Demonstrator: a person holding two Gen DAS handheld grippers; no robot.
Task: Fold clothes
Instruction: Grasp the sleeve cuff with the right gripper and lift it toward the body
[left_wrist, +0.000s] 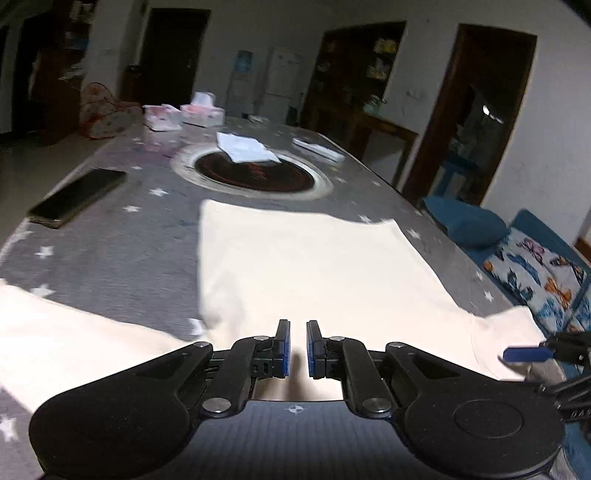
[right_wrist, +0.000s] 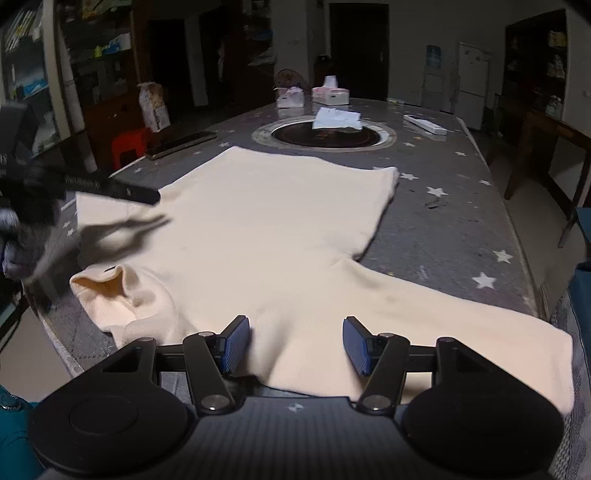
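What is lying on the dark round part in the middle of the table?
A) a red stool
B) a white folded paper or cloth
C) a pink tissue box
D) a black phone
B: a white folded paper or cloth lies across the far edge of the dark round inset, while the black phone lies off to the side on the star-patterned table cover.

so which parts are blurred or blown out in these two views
Left wrist view: the sweater is blown out to flat white, and the phone and room are motion-smeared. Right wrist view: sharper, but the left gripper streaks across, throwing a soft shadow on the sweater.
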